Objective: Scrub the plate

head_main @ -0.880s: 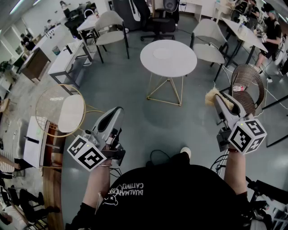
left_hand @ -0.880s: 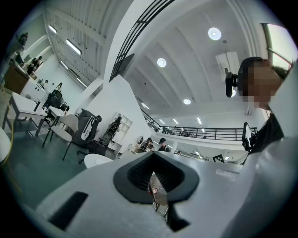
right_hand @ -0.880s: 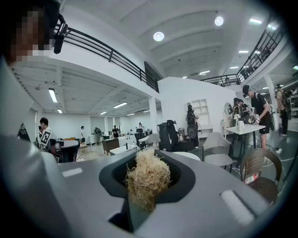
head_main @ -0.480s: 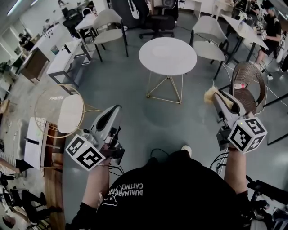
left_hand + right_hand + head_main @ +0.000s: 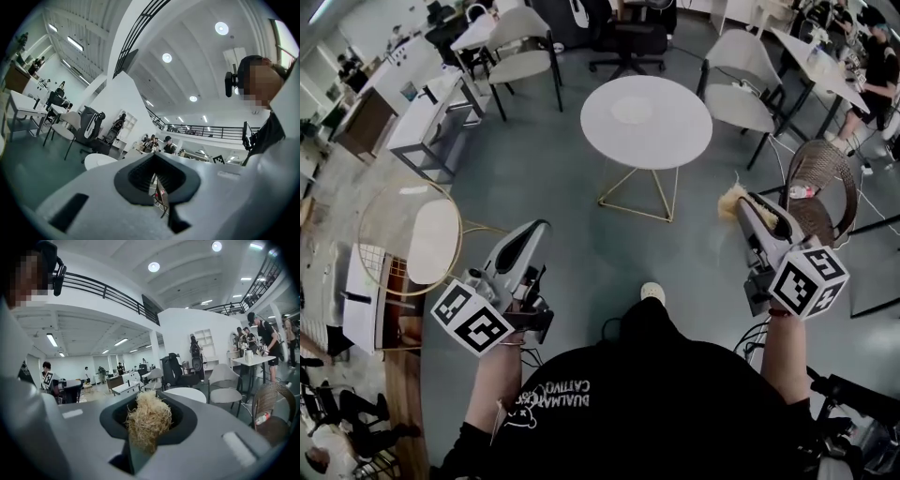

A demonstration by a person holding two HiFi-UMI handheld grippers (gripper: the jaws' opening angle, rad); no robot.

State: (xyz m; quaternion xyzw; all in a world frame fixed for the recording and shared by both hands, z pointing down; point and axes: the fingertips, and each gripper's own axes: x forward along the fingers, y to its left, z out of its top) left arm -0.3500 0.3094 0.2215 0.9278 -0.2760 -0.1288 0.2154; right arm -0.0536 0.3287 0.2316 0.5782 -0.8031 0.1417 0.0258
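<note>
Since the earlier frame the person's shoe (image 5: 652,293) has slid up and to the left in the head view, while both grippers keep almost the same places low in the frame. At lower right, the right gripper (image 5: 741,199) is clamped on a straw-coloured fibrous scrubber (image 5: 149,420), a tuft taller than it is wide in the right gripper view. It sticks out past the jaw tips along the gripper's own line (toward the upper left, roughly at the round white table (image 5: 647,120)). At lower left, the left gripper (image 5: 539,225) has its jaws pressed together with nothing between them. It points up and right, near a gold wire chair (image 5: 370,220).
</note>
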